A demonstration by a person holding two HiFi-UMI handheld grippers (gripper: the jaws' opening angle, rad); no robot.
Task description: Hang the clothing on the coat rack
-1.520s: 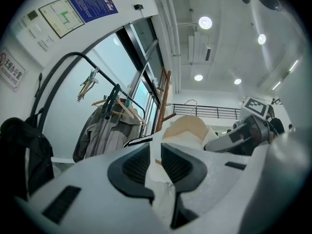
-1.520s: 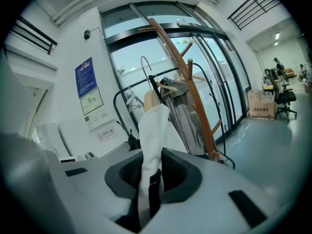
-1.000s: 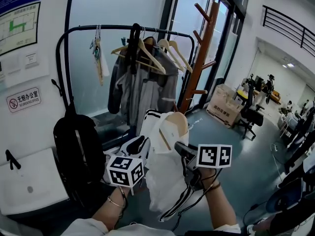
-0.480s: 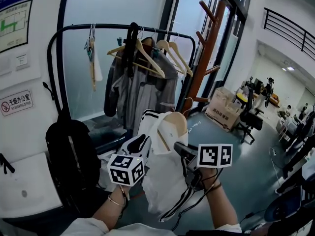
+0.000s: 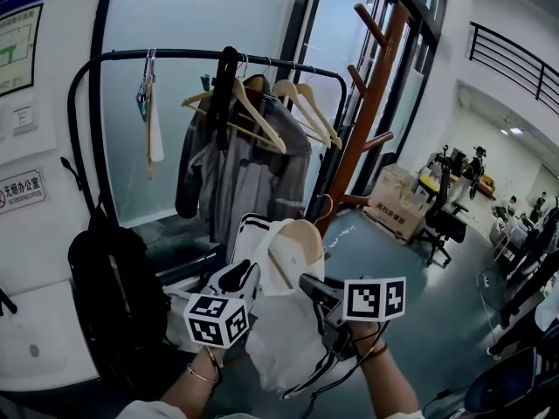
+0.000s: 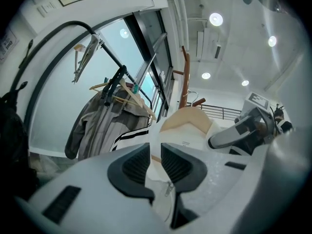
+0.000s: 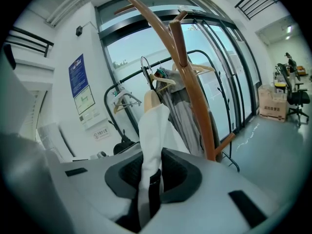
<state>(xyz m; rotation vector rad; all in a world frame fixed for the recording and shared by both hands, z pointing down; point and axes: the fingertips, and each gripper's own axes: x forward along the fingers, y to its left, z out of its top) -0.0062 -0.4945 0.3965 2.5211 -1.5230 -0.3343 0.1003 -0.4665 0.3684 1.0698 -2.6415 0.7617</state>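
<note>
Jacket [image 5: 284, 330] on its hanger [image 5: 301, 236], being brought to the coat rack [image 5: 368, 103]
Left tongs [image 5: 244, 275] and right tongs [image 5: 309, 284] were each pinched nearly closed on white cloth, jacket hanging between them; next, probably, raise the hook onto the rack ahead and above.

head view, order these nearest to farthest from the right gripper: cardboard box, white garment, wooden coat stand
1. white garment, clamped in the right gripper
2. wooden coat stand, ahead, standing upright
3. cardboard box, on the floor beyond, to the right
</note>
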